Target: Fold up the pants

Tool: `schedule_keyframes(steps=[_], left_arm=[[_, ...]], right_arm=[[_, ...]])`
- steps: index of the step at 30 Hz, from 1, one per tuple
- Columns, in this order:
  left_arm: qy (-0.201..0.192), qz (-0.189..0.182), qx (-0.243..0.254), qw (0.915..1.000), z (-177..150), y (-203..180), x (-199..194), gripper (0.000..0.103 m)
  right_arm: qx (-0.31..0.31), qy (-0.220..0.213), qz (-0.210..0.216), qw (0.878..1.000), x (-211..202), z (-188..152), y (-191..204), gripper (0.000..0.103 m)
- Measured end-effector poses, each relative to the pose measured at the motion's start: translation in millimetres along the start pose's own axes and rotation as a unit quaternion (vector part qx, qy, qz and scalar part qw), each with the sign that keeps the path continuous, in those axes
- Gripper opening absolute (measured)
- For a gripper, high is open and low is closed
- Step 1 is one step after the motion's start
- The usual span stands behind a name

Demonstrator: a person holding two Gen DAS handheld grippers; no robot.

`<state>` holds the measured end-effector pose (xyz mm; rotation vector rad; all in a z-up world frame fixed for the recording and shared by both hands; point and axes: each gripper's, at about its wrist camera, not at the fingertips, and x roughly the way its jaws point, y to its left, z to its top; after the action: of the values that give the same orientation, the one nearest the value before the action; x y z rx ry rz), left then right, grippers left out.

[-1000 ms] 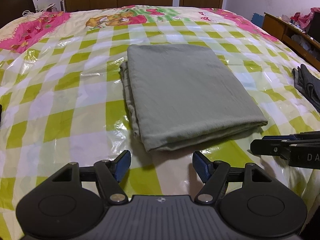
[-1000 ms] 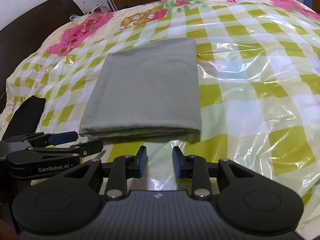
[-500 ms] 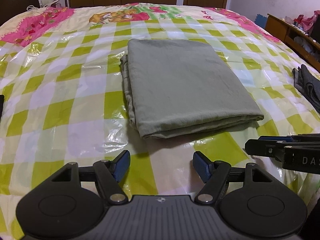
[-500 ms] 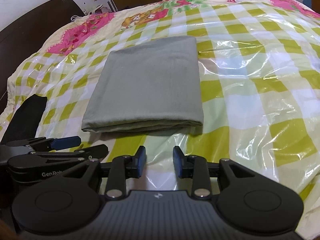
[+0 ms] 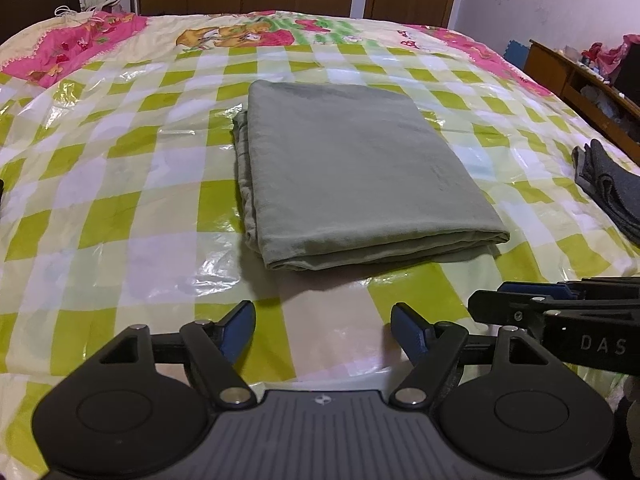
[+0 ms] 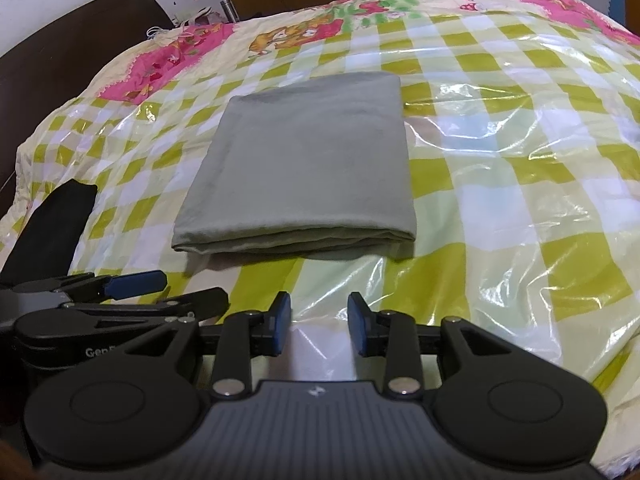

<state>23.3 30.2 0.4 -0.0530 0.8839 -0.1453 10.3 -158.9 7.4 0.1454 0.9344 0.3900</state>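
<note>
The grey-green pants (image 5: 352,168) lie folded into a neat rectangle in the middle of the bed; they also show in the right wrist view (image 6: 304,160). My left gripper (image 5: 323,330) is open and empty, held back from the near folded edge. My right gripper (image 6: 319,326) is open with a narrower gap, empty, also short of the near edge. The right gripper shows side-on at the right of the left wrist view (image 5: 560,312). The left gripper shows at the left of the right wrist view (image 6: 120,296).
The bed (image 5: 120,200) has a green-and-white checked cover under shiny plastic film. A dark grey folded garment (image 5: 608,188) lies at the right edge. A black garment (image 6: 52,224) lies at the left edge. A wooden shelf (image 5: 580,76) stands to the right, wardrobes behind.
Both grippers have drawn back and risen a little from the folded pants, which now sit farther off in both views. The pants have not moved. Both jaws stay open.
</note>
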Motion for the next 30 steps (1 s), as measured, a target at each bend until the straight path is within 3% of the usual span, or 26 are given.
schedule_keyframes(steps=[30], left_arm=[[-0.018, 0.019, 0.012, 0.9996, -6, -8, -9, 0.097]], right_arm=[[-0.04, -0.016, -0.044, 0.998, -9, -6, 14, 0.033]])
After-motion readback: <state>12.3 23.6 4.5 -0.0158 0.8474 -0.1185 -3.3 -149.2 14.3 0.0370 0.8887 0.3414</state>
